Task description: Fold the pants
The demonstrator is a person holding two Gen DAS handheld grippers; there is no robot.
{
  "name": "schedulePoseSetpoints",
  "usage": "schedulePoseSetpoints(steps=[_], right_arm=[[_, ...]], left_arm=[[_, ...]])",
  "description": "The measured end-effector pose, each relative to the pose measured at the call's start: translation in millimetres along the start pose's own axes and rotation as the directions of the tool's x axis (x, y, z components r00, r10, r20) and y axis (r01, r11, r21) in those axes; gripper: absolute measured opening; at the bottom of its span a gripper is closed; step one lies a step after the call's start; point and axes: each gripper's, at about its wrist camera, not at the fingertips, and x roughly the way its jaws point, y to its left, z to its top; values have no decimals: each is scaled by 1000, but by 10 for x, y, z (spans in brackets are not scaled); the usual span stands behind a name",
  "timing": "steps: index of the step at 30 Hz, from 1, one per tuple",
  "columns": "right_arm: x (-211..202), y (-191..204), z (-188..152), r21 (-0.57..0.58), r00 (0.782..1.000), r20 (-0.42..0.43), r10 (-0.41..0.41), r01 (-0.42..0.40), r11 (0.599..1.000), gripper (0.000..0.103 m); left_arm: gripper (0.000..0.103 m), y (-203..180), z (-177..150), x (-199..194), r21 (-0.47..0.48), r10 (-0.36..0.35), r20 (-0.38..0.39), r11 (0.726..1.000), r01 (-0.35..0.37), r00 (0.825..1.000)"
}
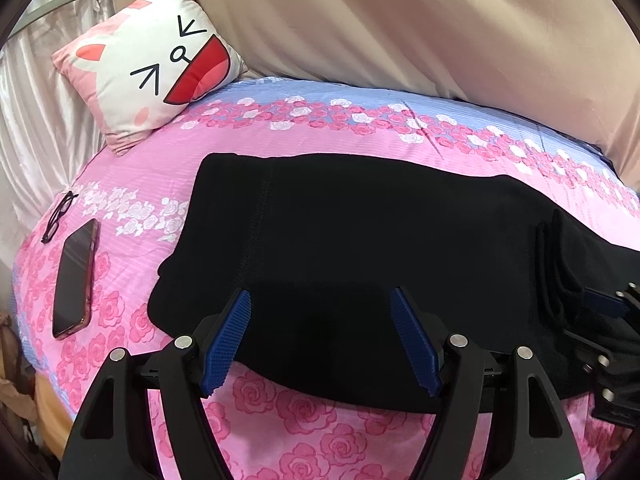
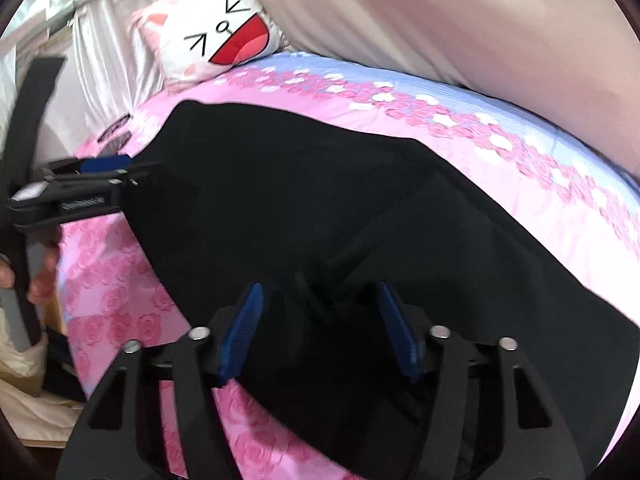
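the black pants (image 1: 352, 240) lie spread across a pink rose-printed bedsheet (image 1: 132, 320), taking up the middle of the bed, with their near edge toward the cameras. in the left wrist view the left gripper (image 1: 320, 336) has its blue ribbed fingers (image 1: 226, 340) spread wide apart, the tips over the near edge of the dark cloth with nothing pinched between them. at the far right of that view the right gripper (image 1: 600, 304) shows side-on beside a bunched, layered end of the pants — from this angle it cannot be told whether it holds any fabric

in the right wrist view the right gripper (image 2: 320, 328) also stands wide open, its blue fingers (image 2: 240, 336) either side of a raised fold of black fabric that sits in the gap without being clamped. the left gripper (image 2: 104, 172) appears at the left edge of this view, side-on, just at the edge of the pants

away from the pants, a phone (image 1: 76, 280) lies face up on the sheet near the bed's left edge, and a pair of black glasses (image 1: 58, 216) lies just beyond it. a cat-face pillow (image 1: 152, 68) leans at the far corner of the bed, against a beige quilt (image 1: 400, 20) heaped along the far side, with a pale satin curtain (image 1: 36, 128) to the left
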Motion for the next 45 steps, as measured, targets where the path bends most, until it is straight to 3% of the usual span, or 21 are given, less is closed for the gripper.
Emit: schedulePoseSetpoints(steps=[3,6,11,19,23,29,38,39,42,45], right_arm=[[128,-22,22,-7,999,-8,-48,48,999,35],[103,-56,69,20,1000,-9,-18,18,1000,24],[111,-15,53,15,1000,-22,-12,12,1000,24],[155,117,55,-69,994,-7,-110,110,992,25],[98,20,106,12,998,-6,-60,60,998,18],[125,163,88,-35,998,-8,-62,62,997,18],[-95,112,38,17,998,51,-26,25,1000,33],[-137,93,23,28,998,59,-33,32,999,39],[-266,-7,-15,77,996,85,-35,28,997,41],[-394,-140,-67,127,992,112,-53,39,991,43]], left_arm=[[70,30,-11,28,-5,4,-11,1000,-4,1000],[70,42,-19,55,-9,1,-18,1000,-2,1000],[70,43,-18,124,-13,-9,-32,1000,8,999],[70,29,-44,138,-2,0,-37,1000,0,999],[70,59,-50,155,-1,12,-38,1000,-12,999],[70,82,-48,175,-2,20,-39,1000,-20,999],[72,234,-91,207,-21,75,-52,997,-76,996],[76,301,-101,204,-36,83,-53,996,-85,995],[78,562,-152,199,-110,98,-67,988,-105,993],[79,1023,-240,229,-281,19,-105,958,-48,994]])
